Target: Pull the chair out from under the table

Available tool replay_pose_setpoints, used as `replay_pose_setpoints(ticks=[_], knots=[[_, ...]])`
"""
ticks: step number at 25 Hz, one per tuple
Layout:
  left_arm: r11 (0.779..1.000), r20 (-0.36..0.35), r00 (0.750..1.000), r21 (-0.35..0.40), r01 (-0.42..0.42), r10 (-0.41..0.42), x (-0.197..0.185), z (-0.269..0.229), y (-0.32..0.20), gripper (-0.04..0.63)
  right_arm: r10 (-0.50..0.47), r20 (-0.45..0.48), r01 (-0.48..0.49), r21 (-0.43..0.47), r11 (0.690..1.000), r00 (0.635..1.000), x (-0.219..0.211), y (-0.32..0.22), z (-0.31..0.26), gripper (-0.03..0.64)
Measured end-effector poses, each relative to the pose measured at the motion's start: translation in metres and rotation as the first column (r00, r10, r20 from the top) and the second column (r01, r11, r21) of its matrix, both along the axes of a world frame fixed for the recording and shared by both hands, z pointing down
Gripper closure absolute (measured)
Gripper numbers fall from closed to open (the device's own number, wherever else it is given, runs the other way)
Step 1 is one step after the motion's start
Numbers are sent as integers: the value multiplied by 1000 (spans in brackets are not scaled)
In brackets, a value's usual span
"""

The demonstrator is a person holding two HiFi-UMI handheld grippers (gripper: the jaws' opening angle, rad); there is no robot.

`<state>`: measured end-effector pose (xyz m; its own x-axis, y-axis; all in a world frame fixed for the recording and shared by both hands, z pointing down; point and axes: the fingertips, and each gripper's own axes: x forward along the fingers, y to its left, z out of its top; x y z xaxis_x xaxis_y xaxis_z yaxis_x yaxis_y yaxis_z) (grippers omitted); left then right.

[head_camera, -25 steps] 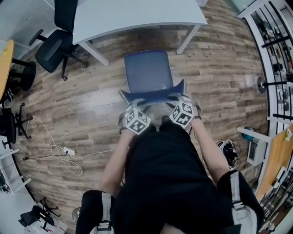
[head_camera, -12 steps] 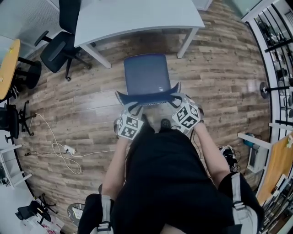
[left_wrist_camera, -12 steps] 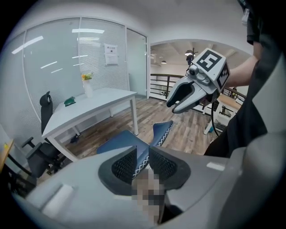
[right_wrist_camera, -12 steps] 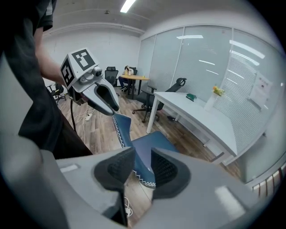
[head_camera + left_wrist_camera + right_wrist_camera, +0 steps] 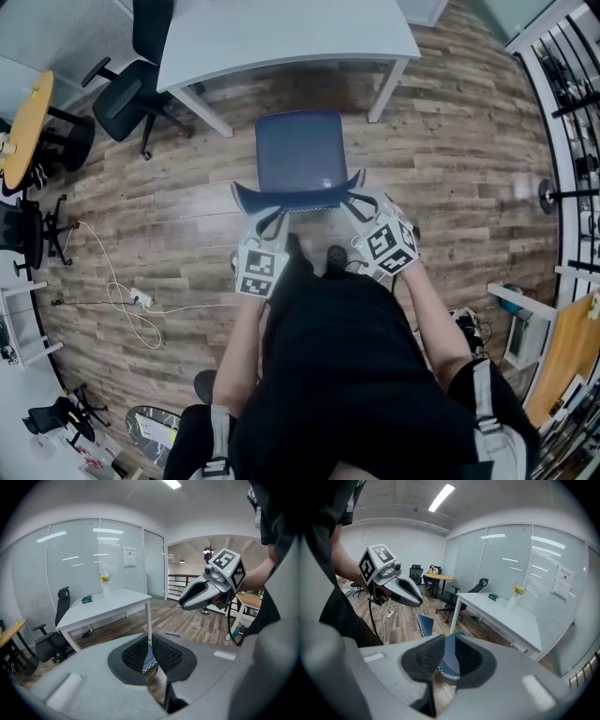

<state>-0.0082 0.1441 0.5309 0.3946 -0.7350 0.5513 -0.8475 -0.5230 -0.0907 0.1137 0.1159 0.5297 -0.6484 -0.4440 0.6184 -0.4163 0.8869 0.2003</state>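
- wood-plank floor [image 5: 450,141] in an office room; glass partition wall [image 5: 70,573] behind the table.
- far left: yellow round table [image 5: 23,117], with black office chairs [image 5: 131,94] near it; white cable [image 5: 122,314] lies loose on the floor.
- top centre: white table [image 5: 281,33], with a vase of yellow flowers [image 5: 105,585] standing on it.
- far right: metal racks [image 5: 572,103] along the wall.
- blue chair [image 5: 300,150] stands out from under the white table, just in front of its near edge and between the two front legs. The whole seat is in view and the backrest [image 5: 300,197] is turned toward the person.
- left gripper [image 5: 270,221]: at the near side of the backrest's left end. Jaws have just been closing and are nearly together, with only a thin slit left. The backrest's stitched edge shows through the slit; the pads are not pressing on it.
- right gripper [image 5: 356,204]: at the near side of the backrest's right end. Jaws have just been closing, but the gap is wider than on the left. Blue backrest shows in the gap, pads clear of it, nothing clamped.
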Motion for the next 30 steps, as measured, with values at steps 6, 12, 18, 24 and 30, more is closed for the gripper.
replay_pose_setpoints(ticks=[6, 12, 18, 24, 30], knots=[[997, -61, 998, 68, 30, -26, 21, -23, 9, 569, -45, 109, 38, 67, 997, 993, 4, 12, -36, 592], [990, -121, 992, 130, 47, -32, 32, -52, 10, 577, -65, 197, 45, 106, 993, 978, 5, 18, -64, 607], [971, -200, 979, 224, 88, -42, 33, -98, 2, 581, -35, 302, 3, 108, 994, 953, 10, 15, -96, 614], [958, -257, 966, 267, 105, -34, 34, -126, -3, 584, 16, 431, -45, 57, 997, 902, 17, 10, -124, 615], [965, -308, 951, 251, 74, 7, 43, -135, -5, 584, 78, 472, -85, -8, 996, 878, 23, 8, -129, 615]])
